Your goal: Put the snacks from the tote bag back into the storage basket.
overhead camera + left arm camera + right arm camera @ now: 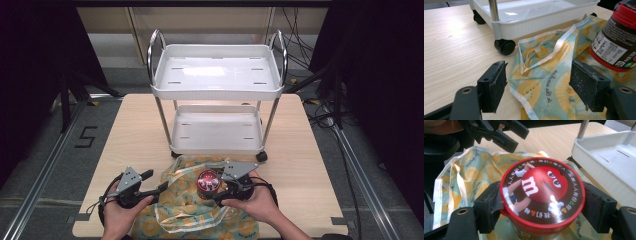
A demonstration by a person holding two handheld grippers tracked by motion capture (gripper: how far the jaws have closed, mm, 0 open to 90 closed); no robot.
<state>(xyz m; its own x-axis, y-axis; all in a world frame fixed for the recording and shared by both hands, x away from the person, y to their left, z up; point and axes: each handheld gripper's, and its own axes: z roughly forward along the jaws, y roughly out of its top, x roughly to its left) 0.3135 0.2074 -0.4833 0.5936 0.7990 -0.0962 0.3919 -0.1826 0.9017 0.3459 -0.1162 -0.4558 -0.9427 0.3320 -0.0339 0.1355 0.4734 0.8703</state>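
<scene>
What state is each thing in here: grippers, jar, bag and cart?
Left gripper: open, jaws either side of the bag's edge.
Right gripper: shut on the jar, just under its lid.
Jar: upright, red lid on, over the bag.
Bag: lying flat and crumpled on the table.
Cart: standing on the table, both trays empty.

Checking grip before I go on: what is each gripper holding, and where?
Right gripper clamps the candy jar at its red lid's sides. Left gripper is open, holding nothing.

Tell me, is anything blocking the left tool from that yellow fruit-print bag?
Nothing visible does. The left tool is open right at the bag, whose edge lies between its jaws. The red-lidded candy jar stands off to the side, held by the right tool.
</scene>
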